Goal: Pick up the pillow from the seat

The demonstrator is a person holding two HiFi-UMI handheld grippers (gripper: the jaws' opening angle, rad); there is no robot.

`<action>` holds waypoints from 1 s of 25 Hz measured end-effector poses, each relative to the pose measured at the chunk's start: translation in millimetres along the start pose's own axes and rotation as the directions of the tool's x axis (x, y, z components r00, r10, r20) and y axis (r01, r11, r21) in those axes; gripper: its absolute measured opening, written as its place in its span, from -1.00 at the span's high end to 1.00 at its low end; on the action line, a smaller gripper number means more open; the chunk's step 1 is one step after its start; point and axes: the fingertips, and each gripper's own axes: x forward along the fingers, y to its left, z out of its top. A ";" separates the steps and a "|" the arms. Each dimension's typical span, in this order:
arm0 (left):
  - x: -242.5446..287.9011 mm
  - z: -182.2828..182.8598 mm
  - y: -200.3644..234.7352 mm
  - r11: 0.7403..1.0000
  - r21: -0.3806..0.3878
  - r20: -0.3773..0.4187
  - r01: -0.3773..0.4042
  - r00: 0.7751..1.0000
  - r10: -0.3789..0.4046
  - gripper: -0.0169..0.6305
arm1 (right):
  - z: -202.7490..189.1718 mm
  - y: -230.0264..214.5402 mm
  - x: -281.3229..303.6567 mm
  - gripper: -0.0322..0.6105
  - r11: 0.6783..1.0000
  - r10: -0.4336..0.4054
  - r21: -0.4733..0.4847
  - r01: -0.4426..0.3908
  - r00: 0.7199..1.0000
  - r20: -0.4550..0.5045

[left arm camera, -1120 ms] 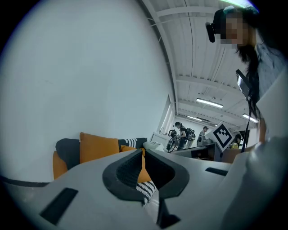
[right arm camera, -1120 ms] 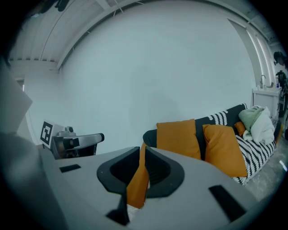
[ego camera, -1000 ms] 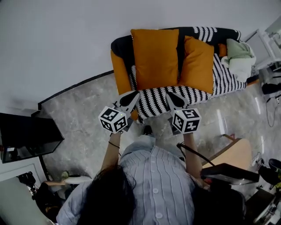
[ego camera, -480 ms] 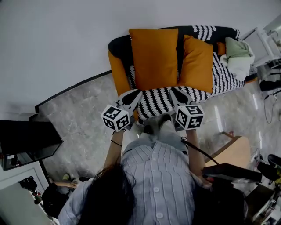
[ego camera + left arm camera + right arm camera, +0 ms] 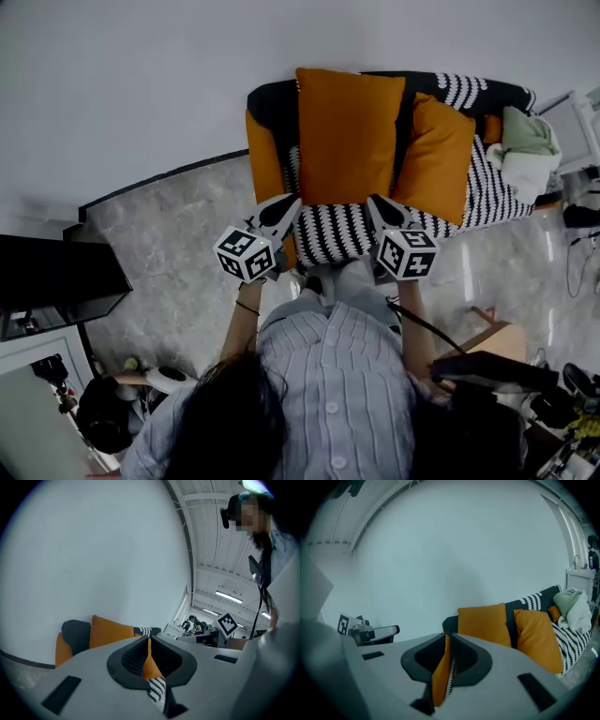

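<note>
1. Found left gripper (image 5: 284, 204) and right gripper (image 5: 379, 203) side by side over the seat's front edge, both clamped shut, nothing held (only a slit between jaws).
2. Noted striped seat (image 5: 342, 234) just beyond the tips.
3. Observed big pillow (image 5: 349, 131) upright against the backrest, untouched, ahead between the grippers; small pillow (image 5: 439, 155) just beside it, rightward.
4. Recorded bundled cloth (image 5: 525, 155) at the seat's far right end.

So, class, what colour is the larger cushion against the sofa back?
The larger cushion is plain orange, clearest in the head view.
</note>
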 end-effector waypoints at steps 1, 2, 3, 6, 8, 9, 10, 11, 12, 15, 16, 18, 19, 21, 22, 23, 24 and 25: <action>3.9 1.4 2.2 1.000 -0.007 0.002 -0.001 1.000 0.001 0.92 | 4.3 -4.0 4.7 0.75 1.000 0.002 0.000 -0.002 1.000 -0.001; 8.4 1.6 4.6 1.000 -0.011 -0.001 -0.003 1.000 0.003 0.92 | 7.4 -8.5 9.0 0.75 1.000 0.005 -0.001 -0.005 1.000 -0.003; 13.8 1.1 8.2 1.000 -0.012 -0.007 -0.008 1.000 0.008 0.92 | 9.7 -13.6 13.7 0.75 1.000 0.008 -0.002 -0.008 1.000 -0.009; 35.0 0.5 24.6 0.999 -0.012 -0.029 -0.037 0.999 0.036 0.92 | 14.9 -33.3 30.6 0.75 1.000 0.009 0.001 -0.009 0.999 -0.039; 48.5 1.9 33.7 0.999 -0.016 -0.034 -0.050 0.998 0.049 0.92 | 18.0 -47.1 41.2 0.75 1.000 0.007 0.007 -0.007 0.998 -0.059; 54.2 2.9 37.5 0.998 -0.018 -0.036 -0.054 0.998 0.053 0.92 | 19.8 -53.4 46.1 0.75 1.000 0.007 0.013 -0.006 0.998 -0.067; 59.9 4.1 41.2 0.998 -0.019 -0.040 -0.057 0.998 0.056 0.92 | 22.1 -59.5 51.2 0.75 1.000 0.006 0.020 -0.005 0.997 -0.073; 66.0 5.5 45.2 0.998 -0.020 -0.046 -0.060 0.997 0.059 0.92 | 25.3 -65.8 56.7 0.75 1.000 0.006 0.027 -0.004 0.997 -0.078; 72.7 6.8 49.7 0.998 -0.019 -0.053 -0.063 0.997 0.062 0.92 | 29.1 -72.2 62.7 0.75 0.999 0.006 0.034 -0.003 0.997 -0.081; 92.9 10.2 65.5 0.997 -0.012 -0.068 -0.077 0.995 0.076 0.92 | 41.2 -90.9 82.8 0.75 0.999 0.006 0.044 -0.002 0.996 -0.088; 98.8 10.6 71.0 0.997 -0.010 -0.072 -0.083 0.994 0.082 0.92 | 44.3 -96.3 89.6 0.75 0.999 0.007 0.044 -0.003 0.996 -0.090; 108.8 11.0 81.2 0.996 -0.003 -0.083 -0.092 0.992 0.091 0.91 | 48.3 -106.2 102.4 0.75 0.999 0.010 0.044 -0.005 0.996 -0.094; 113.6 11.4 86.1 0.995 0.004 -0.091 -0.096 0.991 0.096 0.91 | 49.2 -111.4 108.5 0.75 0.999 0.011 0.046 -0.007 0.995 -0.097; 124.2 13.8 97.0 0.994 0.024 -0.108 -0.107 0.988 0.109 0.91 | 50.6 -124.3 120.7 0.75 0.998 0.013 0.055 -0.008 0.994 -0.106; 130.1 15.9 103.3 0.993 0.033 -0.116 -0.114 0.986 0.117 0.91 | 51.6 -132.0 127.0 0.75 0.998 0.013 0.060 -0.006 0.994 -0.112; 136.0 18.3 109.8 0.992 0.038 -0.123 -0.122 0.985 0.125 0.91 | 52.4 -140.5 133.4 0.75 0.998 0.010 0.065 -0.003 0.993 -0.119; 141.7 20.7 115.8 0.991 0.035 -0.126 -0.127 0.983 0.131 0.91 | 52.9 -149.3 139.3 0.75 0.998 0.006 0.067 0.003 0.992 -0.128; 147.1 22.7 121.0 0.991 0.027 -0.127 -0.131 0.983 0.133 0.91 | 52.9 -158.3 144.8 0.75 0.998 0.000 0.064 0.009 0.990 -0.139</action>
